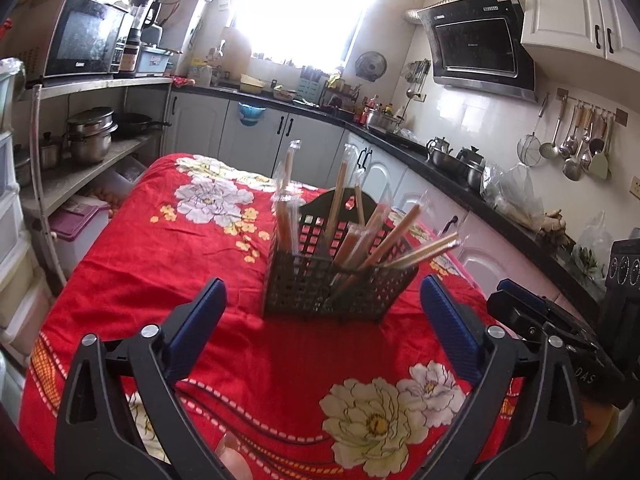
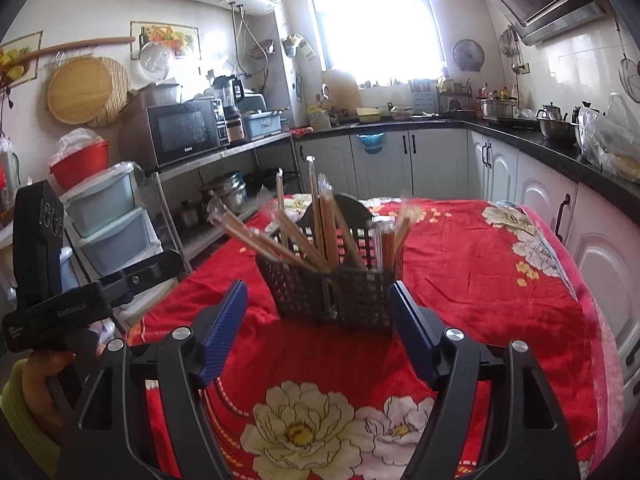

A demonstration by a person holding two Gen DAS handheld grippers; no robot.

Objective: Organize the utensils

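Chopsticks (image 1: 394, 236) in basket (image 1: 336, 284) | microwave (image 2: 186, 130) "Galanz" | left gripper (image 1: 322, 312), right gripper (image 2: 318, 312) jaws apart, empty

Desk cloth (image 1: 160, 264): red, printed with white and cream flowers, yellow blossoms and dashed white lines. Utensil basket (image 1: 320, 284): dark grey-brown lattice of square holes. Chopsticks (image 1: 404, 248): light tan wood in clear wrappers. Fingers (image 1: 200, 320): blue ribbed pads on black frames. Cabinet doors (image 2: 432, 160): pale grey with black handles. Countertop (image 2: 520, 136): black.
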